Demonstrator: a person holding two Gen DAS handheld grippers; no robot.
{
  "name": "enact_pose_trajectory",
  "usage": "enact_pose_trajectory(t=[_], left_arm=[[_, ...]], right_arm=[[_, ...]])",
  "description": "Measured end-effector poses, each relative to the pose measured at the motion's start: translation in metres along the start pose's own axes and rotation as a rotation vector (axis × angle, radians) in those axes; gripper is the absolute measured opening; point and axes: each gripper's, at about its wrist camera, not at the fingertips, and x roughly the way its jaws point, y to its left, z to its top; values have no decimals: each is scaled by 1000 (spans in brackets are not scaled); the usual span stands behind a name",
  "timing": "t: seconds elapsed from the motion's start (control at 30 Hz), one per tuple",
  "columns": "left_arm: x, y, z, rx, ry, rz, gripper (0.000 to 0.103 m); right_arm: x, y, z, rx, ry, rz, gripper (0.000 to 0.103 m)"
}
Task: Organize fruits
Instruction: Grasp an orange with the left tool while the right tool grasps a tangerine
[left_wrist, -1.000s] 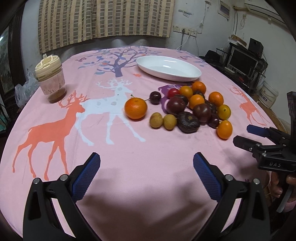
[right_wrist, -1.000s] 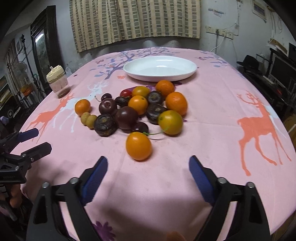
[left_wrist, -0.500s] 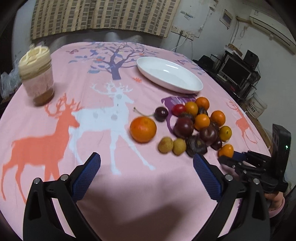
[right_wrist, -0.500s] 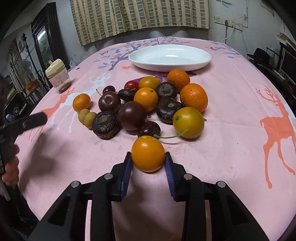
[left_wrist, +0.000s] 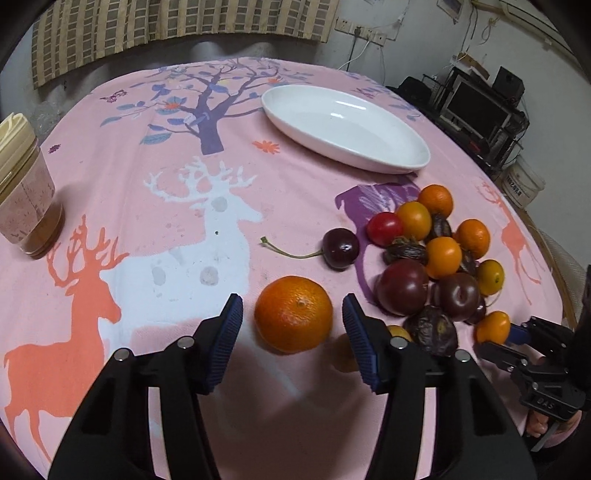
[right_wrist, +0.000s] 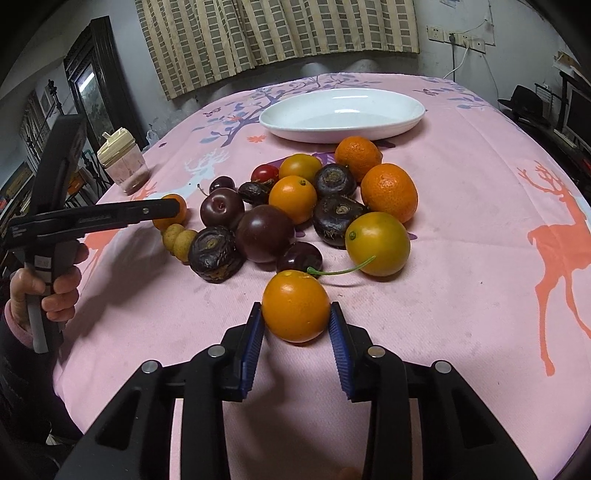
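Note:
A pile of fruit (right_wrist: 295, 218) lies on the pink tablecloth: oranges, dark plums, cherries, a red tomato, small yellow fruits. My left gripper (left_wrist: 293, 317) is open, its pads on either side of a large orange (left_wrist: 293, 314) with small gaps. My right gripper (right_wrist: 295, 317) is shut on a small orange fruit (right_wrist: 295, 310) at the near edge of the pile; it also shows in the left wrist view (left_wrist: 493, 326). An empty white oval plate (left_wrist: 347, 127) stands behind the pile, and also shows in the right wrist view (right_wrist: 341, 114).
A lidded jar (left_wrist: 24, 188) stands at the table's left side, also in the right wrist view (right_wrist: 123, 162). A cherry with a long stem (left_wrist: 340, 247) lies just beyond the large orange. Shelves and electronics (left_wrist: 476, 107) stand to the right of the table.
My left gripper moved forward and narrowed around the large orange. My right gripper stays shut on the small orange fruit it closed on half a second ago.

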Motion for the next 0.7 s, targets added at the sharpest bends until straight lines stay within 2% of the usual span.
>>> enact_pose_trajectory(t=[0.13,0.23,0.37,0.47,0.57,0.63,0.7], left_arm=[[7,5,-4,-26,32,-55,43],[5,-1,-5,-4,22,-28,42],[-6,-3,-2,-9,6,-41,42],[-20,-9,19,1,-44,-64,42],[-22,-22,58,24,-102,-91,42],[-8,-33,91,44,-110,-89,42],[12,-43,119,57,-101,-84,42]], right_arm=[[0,1,0,1,-2,4,36],[0,0,1,0,-4,12,36],[-12,-1,12,-7,-45,55,35],[-30,-8,44,8,-133,112,36],[-29,-20,95,1,-223,75,36],[-10,-30,131,5,-218,43,36],[22,-45,168,27,-178,23,36]])
